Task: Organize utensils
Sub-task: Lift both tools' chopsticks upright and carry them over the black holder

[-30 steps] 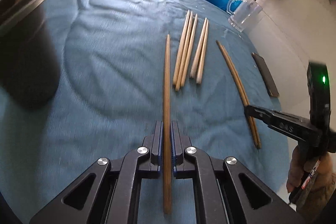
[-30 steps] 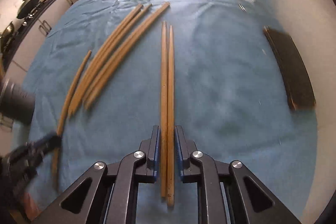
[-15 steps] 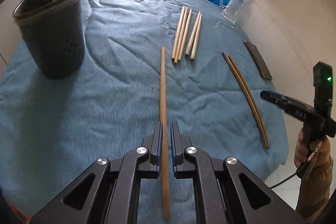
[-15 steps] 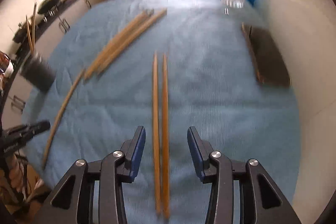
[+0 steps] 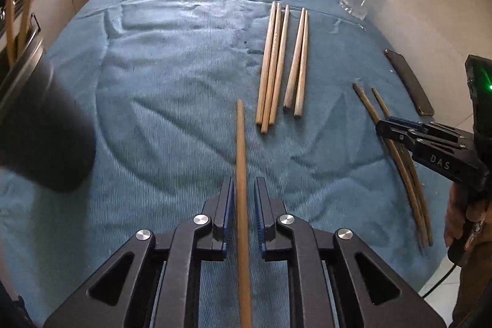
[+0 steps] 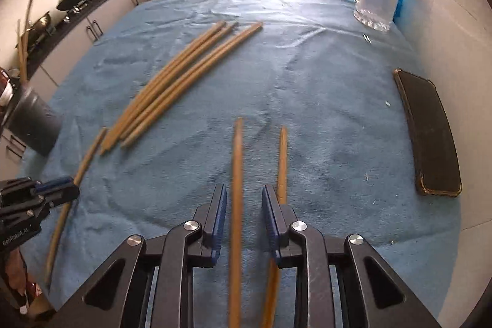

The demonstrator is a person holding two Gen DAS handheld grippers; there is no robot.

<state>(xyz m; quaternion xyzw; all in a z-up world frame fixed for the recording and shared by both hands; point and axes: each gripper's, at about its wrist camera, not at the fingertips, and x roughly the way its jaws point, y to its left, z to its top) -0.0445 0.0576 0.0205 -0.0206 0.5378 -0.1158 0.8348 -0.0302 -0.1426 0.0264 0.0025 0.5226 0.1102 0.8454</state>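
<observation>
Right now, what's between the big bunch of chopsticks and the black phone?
In the right wrist view, two loose chopsticks lie on the blue cloth between the bunch of chopsticks and the phone; the right gripper straddles one.

The cloth point(image 5: 160, 76) is blue. The chopsticks point(image 5: 272, 66) are light brown. The cup point(image 5: 46, 137) is dark grey, and the phone point(image 6: 430, 137) is black.
</observation>
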